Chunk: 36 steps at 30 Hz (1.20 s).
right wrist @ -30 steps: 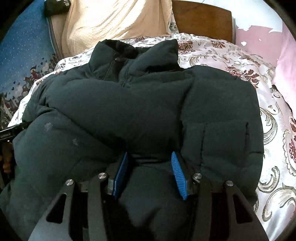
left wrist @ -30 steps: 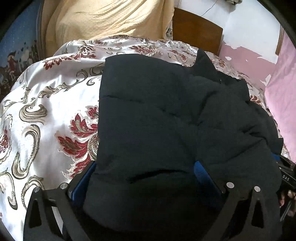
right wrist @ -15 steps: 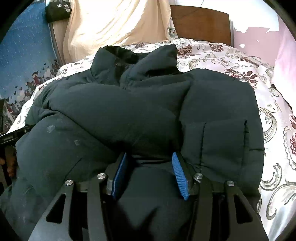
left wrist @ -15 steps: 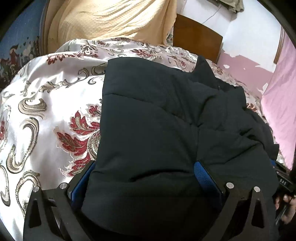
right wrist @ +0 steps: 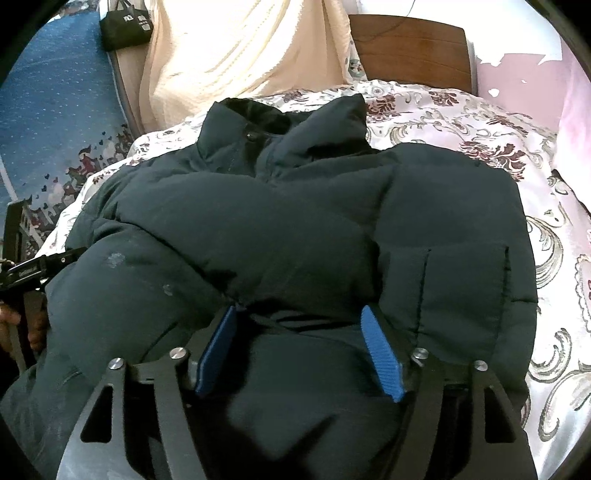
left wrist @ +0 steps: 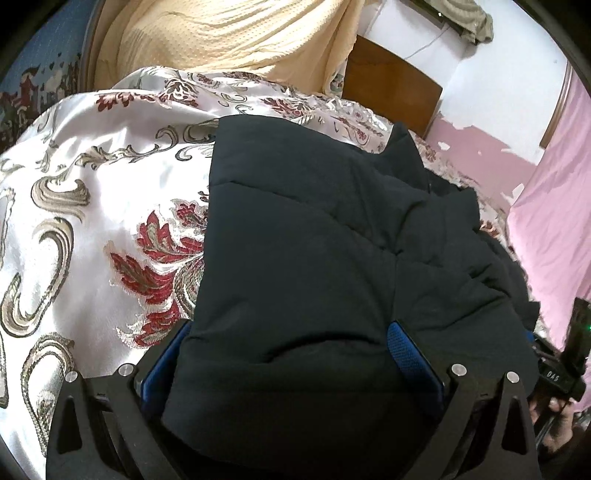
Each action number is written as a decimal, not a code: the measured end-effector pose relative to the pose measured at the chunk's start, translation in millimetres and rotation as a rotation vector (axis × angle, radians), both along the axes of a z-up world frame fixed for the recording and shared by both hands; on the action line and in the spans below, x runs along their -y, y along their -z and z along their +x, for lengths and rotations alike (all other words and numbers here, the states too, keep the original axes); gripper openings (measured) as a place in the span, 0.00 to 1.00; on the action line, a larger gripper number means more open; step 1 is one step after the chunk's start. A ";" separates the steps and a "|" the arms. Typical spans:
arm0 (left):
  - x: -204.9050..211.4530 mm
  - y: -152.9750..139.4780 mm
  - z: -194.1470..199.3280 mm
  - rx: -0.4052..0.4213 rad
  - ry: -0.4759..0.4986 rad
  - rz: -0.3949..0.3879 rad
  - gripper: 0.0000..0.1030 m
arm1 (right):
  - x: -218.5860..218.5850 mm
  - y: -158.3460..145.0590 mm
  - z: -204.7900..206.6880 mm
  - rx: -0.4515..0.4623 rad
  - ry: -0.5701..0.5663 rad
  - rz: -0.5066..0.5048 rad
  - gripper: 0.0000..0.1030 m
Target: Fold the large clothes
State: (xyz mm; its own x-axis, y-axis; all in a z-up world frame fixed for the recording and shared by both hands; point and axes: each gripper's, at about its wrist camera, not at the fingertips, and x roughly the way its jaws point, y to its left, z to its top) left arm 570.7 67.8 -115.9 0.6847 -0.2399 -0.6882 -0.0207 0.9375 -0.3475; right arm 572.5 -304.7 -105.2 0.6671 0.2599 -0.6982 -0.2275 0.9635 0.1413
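A dark navy puffer jacket (left wrist: 314,240) lies on the bed, front up, with its collar (right wrist: 284,129) at the far end. My left gripper (left wrist: 286,354) sits at the jacket's near left edge. Its jaws stand very wide with the thick hem bulging between them, and I see no pinch. My right gripper (right wrist: 299,347) is at the near hem in the middle. Its jaws are opening, and loose jacket fabric lies between the blue pads (right wrist: 380,354) without being squeezed. A sleeve is folded across the jacket's front (right wrist: 221,236).
A satin bedspread (left wrist: 92,203) with red and gold flowers covers the bed. A cream blanket (right wrist: 240,48) hangs over the wooden headboard (right wrist: 410,48). A black bag (right wrist: 125,26) sits at far left and a pink curtain (left wrist: 554,221) at right. A hand (right wrist: 33,325) holds the other handle.
The right gripper's pads have spread apart and let the bunched hem fabric go slack. The left view has tilted a little; its jaws keep the same wide gap.
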 end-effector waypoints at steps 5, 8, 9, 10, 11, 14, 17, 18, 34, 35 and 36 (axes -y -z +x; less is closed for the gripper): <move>-11.9 3.9 -5.9 0.015 -0.012 -0.092 1.00 | -2.6 0.5 -0.1 -0.002 -0.005 -0.003 0.69; -11.9 0.9 -6.1 -0.046 -0.021 -0.087 1.00 | -7.0 -3.3 -0.5 -0.003 0.006 -0.047 0.70; -11.3 -1.8 -6.3 -0.071 -0.021 -0.083 1.00 | -9.3 -8.3 -2.6 0.002 0.021 -0.076 0.79; -11.3 -8.0 -4.1 -0.123 -0.012 -0.084 1.00 | -13.7 -18.4 -7.7 0.025 0.038 -0.119 0.99; -12.1 -14.1 -1.7 -0.156 -0.005 -0.088 1.00 | -16.0 -28.4 -13.6 0.060 0.042 -0.137 0.99; -17.4 -38.1 1.4 -0.173 -0.025 -0.097 1.00 | -22.2 -59.0 -28.6 0.144 0.028 -0.154 0.99; -12.2 -71.4 6.7 -0.106 -0.009 -0.063 1.00 | -31.1 -82.8 -31.4 0.190 -0.003 -0.212 0.99; -8.0 -79.6 10.4 -0.087 -0.003 -0.035 1.00 | -35.0 -90.0 -29.5 0.210 -0.013 -0.248 0.99; 78.9 -115.1 177.0 0.077 0.040 0.037 1.00 | -6.9 -87.4 143.9 0.045 0.219 0.111 0.99; 82.4 -111.4 185.6 0.065 0.031 0.023 1.00 | -6.5 -84.0 157.0 0.027 0.237 0.125 0.99; 85.4 -108.9 190.7 0.056 0.021 0.022 1.00 | -6.3 -81.8 169.2 0.012 0.258 0.134 0.99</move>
State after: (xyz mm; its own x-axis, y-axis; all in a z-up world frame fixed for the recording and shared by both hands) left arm 761.4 -17.5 -7.0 0.7176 -0.2397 -0.6540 0.0177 0.9449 -0.3269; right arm 741.6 -298.4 -23.4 0.7312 0.1700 -0.6607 0.0200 0.9627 0.2698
